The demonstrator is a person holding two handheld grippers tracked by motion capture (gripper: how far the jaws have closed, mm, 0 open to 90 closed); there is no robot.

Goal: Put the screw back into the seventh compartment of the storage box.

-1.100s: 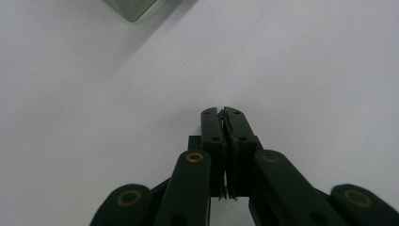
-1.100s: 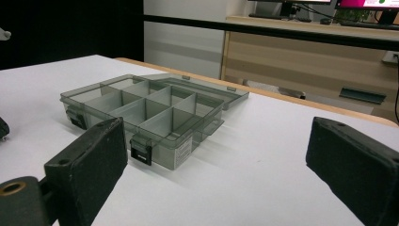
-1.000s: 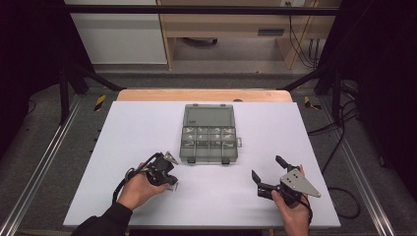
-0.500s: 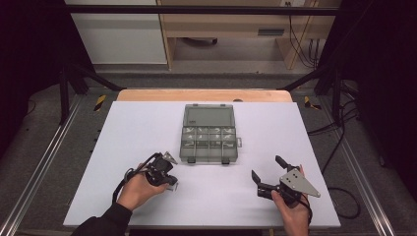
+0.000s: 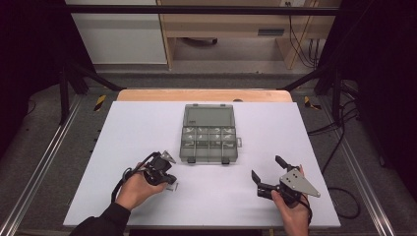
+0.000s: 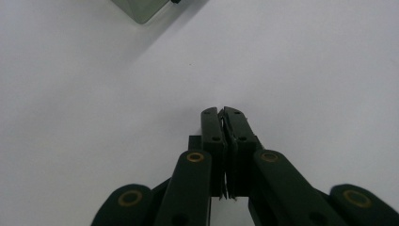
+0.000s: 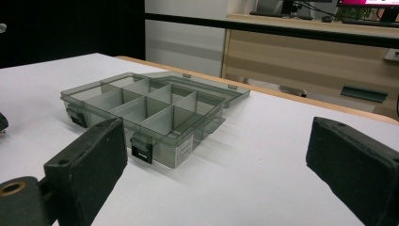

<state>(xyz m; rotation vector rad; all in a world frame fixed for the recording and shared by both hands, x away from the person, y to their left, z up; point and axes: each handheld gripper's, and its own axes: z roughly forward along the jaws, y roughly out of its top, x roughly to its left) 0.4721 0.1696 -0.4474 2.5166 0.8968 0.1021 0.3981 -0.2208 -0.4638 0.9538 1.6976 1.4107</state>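
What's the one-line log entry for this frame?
left gripper: shut, empty, on table | right gripper: open, empty | organizer box: lid open, between grippers, untouched | table

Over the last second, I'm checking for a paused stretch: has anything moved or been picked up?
Nothing visibly changed. The left claw is shut and holds nothing, the right claw is wide open, both are above the table, and the open box lies in the same place.
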